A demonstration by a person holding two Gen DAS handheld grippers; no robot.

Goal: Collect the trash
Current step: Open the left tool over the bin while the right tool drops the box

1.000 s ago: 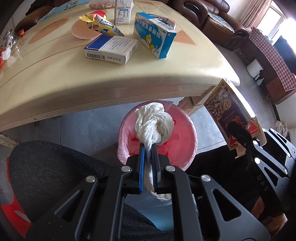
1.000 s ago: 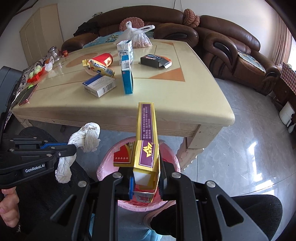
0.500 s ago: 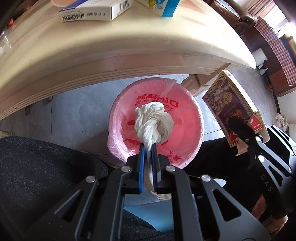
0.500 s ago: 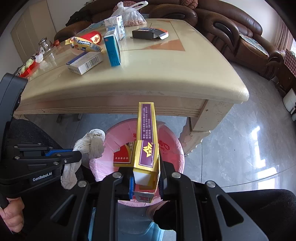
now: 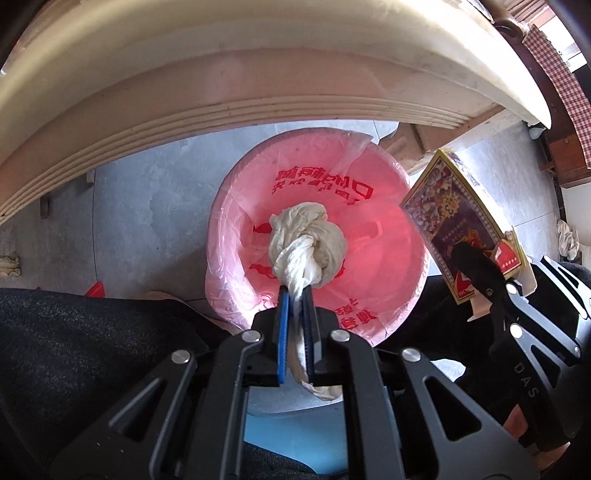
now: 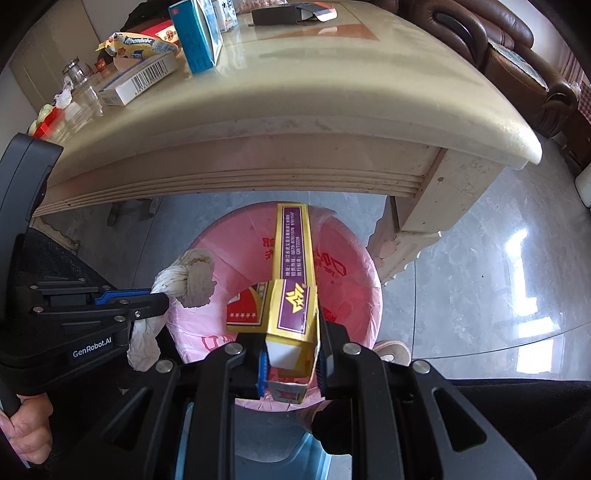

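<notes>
My left gripper [image 5: 294,295] is shut on a crumpled white tissue wad [image 5: 306,247] and holds it over the mouth of the bin lined with a pink bag [image 5: 236,206]. My right gripper [image 6: 291,332] is shut on a gold and purple carton [image 6: 293,266], also above the pink bin [image 6: 354,280]. The carton shows at the right of the left wrist view [image 5: 454,218]. The tissue [image 6: 188,277] and the left gripper [image 6: 162,297] show at the left of the right wrist view.
The cream table edge [image 6: 280,147] overhangs the bin. On the table lie a white barcode box [image 6: 140,79], a blue box [image 6: 195,35], a snack wrapper [image 6: 136,46] and a dark box [image 6: 288,14]. A table leg [image 6: 417,221] stands right of the bin. Brown sofas [image 6: 517,59] are beyond.
Both grippers have tilted down and moved closer to the bin, each still holding its item. The tabletop has slid up out of the left wrist view.
</notes>
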